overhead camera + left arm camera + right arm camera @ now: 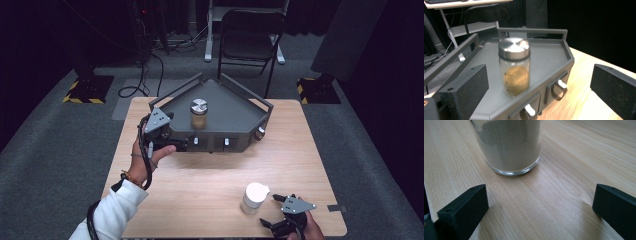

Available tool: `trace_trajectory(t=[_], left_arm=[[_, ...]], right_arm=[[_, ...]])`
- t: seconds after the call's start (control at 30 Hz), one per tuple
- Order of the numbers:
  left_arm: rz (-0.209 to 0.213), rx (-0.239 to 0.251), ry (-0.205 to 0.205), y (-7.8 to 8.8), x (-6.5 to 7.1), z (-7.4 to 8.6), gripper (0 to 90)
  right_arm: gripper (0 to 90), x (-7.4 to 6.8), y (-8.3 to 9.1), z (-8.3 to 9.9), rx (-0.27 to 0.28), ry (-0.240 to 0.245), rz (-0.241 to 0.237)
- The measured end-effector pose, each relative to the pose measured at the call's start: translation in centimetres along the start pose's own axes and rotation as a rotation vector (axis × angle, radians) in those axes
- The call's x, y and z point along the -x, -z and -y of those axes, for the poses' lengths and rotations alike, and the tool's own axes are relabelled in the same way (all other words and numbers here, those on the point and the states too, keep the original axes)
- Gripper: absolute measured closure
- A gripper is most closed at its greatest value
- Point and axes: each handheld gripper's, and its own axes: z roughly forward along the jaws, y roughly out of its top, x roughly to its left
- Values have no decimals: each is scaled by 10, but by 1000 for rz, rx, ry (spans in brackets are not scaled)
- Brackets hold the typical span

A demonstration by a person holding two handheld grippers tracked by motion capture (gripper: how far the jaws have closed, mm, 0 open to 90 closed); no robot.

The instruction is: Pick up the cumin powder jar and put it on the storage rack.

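A grey carpet is lying under the pale wood table [210,170], where a dark angular tray [235,107] is carrying a steel-lidded jar [198,114] of brown powder. The left gripper [172,142] is hovering beside it, jaws apart; the right gripper [280,220], also spread, is resting near a white-filled glass [254,197].

Steel-lidded glass jar [198,114] of brown powder stands upright on the grey tray [235,112], white-filled jar [253,198] at its 5 o'clock.
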Motion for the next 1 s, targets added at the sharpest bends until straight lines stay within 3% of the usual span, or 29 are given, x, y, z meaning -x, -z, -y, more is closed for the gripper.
trace_trajectory(t=[0.13,0.23,0.37,0.87,1.0], left_arm=[[-8,-9,-7,7,4,11,15],[-6,-4,10,12,5,21,15],[-28,-27,-36,16,10,32,15],[-36,-49,11,31,15,78,15],[-41,-60,6,33,18,88,15]], right_arm=[[0,0,0,0,0,0,0],[0,0,0,0,0,1,1],[0,0,0,0,0,0,0],[0,0,0,0,0,0,0],[0,0,0,0,0,0,1]])
